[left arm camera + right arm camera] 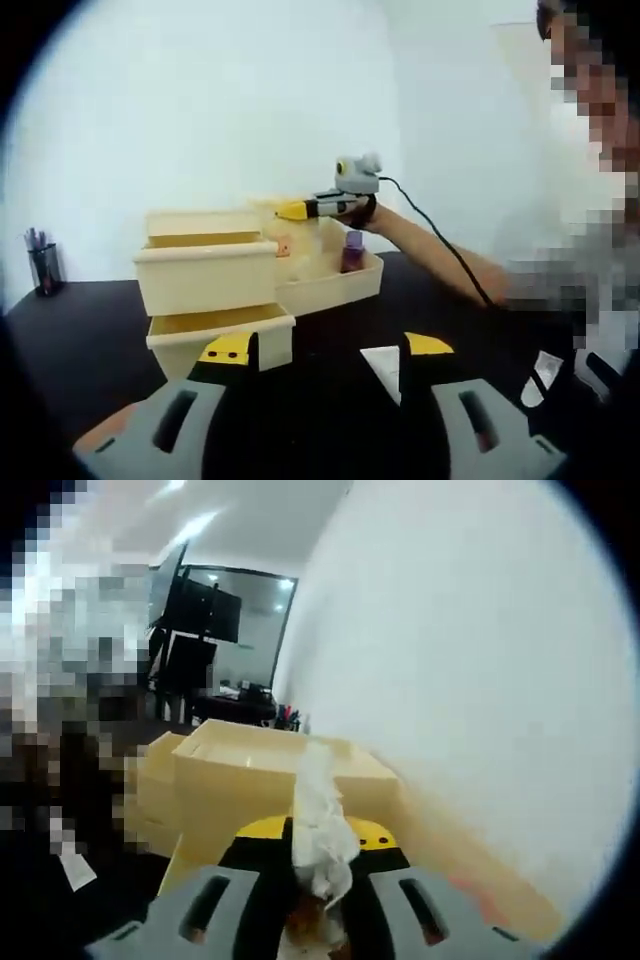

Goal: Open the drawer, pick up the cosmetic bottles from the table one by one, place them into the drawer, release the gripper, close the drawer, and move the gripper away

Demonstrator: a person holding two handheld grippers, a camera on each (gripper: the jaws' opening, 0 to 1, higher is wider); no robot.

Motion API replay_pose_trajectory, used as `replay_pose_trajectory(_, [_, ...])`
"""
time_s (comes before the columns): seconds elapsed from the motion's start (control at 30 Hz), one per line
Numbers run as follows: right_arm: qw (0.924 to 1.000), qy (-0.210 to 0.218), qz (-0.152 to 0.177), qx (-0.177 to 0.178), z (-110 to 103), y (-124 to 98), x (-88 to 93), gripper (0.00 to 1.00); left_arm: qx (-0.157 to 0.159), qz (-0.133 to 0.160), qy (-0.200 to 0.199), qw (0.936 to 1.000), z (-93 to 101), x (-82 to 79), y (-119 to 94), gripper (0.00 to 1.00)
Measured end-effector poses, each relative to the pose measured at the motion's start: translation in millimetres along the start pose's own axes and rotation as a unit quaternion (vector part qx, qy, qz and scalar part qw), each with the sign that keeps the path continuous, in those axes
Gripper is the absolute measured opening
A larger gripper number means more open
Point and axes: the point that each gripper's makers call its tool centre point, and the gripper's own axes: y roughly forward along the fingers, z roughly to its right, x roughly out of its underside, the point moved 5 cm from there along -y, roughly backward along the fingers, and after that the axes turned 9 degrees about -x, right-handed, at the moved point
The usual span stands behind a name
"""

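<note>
We are carrying white crinkled item (322, 830) pinched in right claw (322, 875), above tray (335, 285) beside drawer unit (205, 270). Left claw (330, 350) spread, hovering before open bottom drawer (222, 325). Purple bottle (352, 252) standing in tray below right claw. Lowering slowly advised before releasing.

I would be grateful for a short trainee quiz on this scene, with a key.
1. True or false: the left gripper has its jaws shut.
2. Which colour is the bottle just below the right gripper? A green, B purple, C red.
3. Fill in: the item between the right gripper's jaws is ___ in colour.

Key: 1 false, the jaws stand apart; 2 B; 3 white.
</note>
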Motion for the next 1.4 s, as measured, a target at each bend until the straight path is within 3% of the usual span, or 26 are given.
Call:
replay_pose_trajectory(0.33, [0.999,-0.005,0.019,0.041,5,-4,-4.3,0.18,0.001,0.004,0.004,1.0,0.0,-3.4,-4,0.51])
replay_pose_trajectory(0.73, [0.9973,0.018,0.037,0.061,3,-4,0.2,0.16,0.003,0.008,0.004,1.0,-0.2,-3.6,-5,0.51])
replay_pose_trajectory(1.0, [0.9995,-0.005,0.023,0.019,6,18,-2.3,0.13,0.002,0.008,0.006,0.9999,0.2,-0.9,-3,0.51])
replay_pose_trajectory(1.1, [0.9995,-0.016,0.017,0.021,5,20,-1.9,0.13,0.001,0.012,0.005,0.9999,0.0,-2.2,-4,0.51])
replay_pose_trajectory(1.4, [0.9957,-0.015,0.028,0.087,38,10,2.1,0.26,0.001,0.008,0.009,0.9999,-0.2,1.3,-2,0.51])
